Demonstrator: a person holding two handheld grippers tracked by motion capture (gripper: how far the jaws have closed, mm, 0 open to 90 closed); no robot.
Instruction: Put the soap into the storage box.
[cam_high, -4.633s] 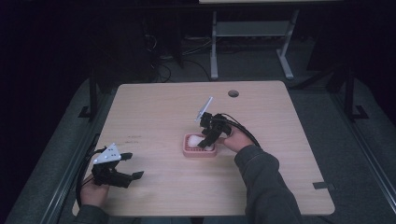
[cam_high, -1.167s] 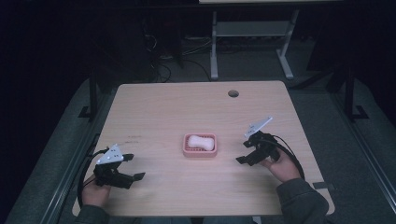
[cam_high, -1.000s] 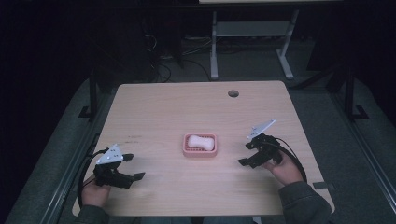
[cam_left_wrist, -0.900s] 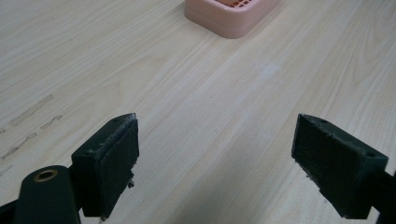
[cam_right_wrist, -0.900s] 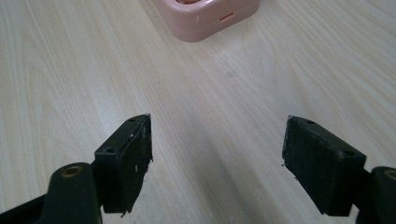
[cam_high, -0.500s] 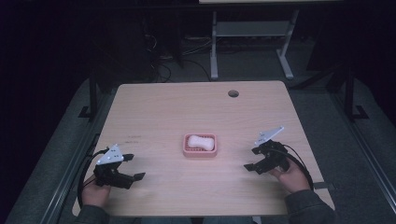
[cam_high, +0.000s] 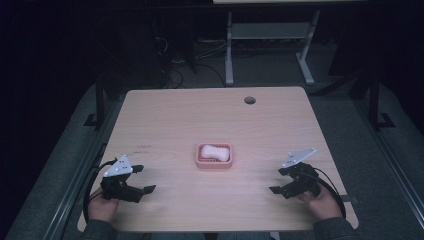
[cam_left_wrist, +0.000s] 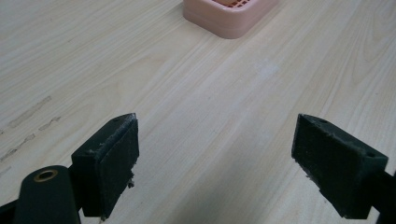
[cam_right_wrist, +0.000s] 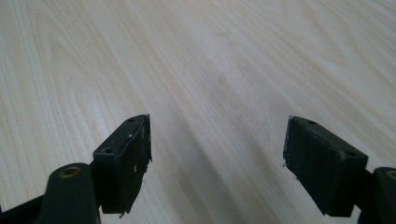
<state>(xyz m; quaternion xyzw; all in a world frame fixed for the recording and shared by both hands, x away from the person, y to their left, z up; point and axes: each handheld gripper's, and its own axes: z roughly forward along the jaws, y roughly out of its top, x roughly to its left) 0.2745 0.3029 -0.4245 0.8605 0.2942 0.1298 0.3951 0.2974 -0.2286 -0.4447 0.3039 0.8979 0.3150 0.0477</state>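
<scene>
— Since the earlier frames, what has moved?

— Only the right gripper (cam_high: 284, 181): it has left the pink soap dish (cam_high: 214, 155) and drawn back to the table's (cam_high: 175, 115) near right corner, about five o'clock from the dish. The left gripper (cam_high: 142, 178) stays at about seven o'clock, near the left edge.

— Are the jaws holding anything?

— No. In both gripper views the black pads (cam_left_wrist: 112, 163) stand wide apart over bare wood, released, with nothing between them.

— And the soap?

— The white bar of soap (cam_high: 215, 152) lies in the dish at mid-table, well apart from both grippers.

— So what does the step ask for?

— It looks like a return to rest. Done well, that means settling both hands low and level, jaws left open, cables clear of the dish, and no nudging of the dish.
</scene>
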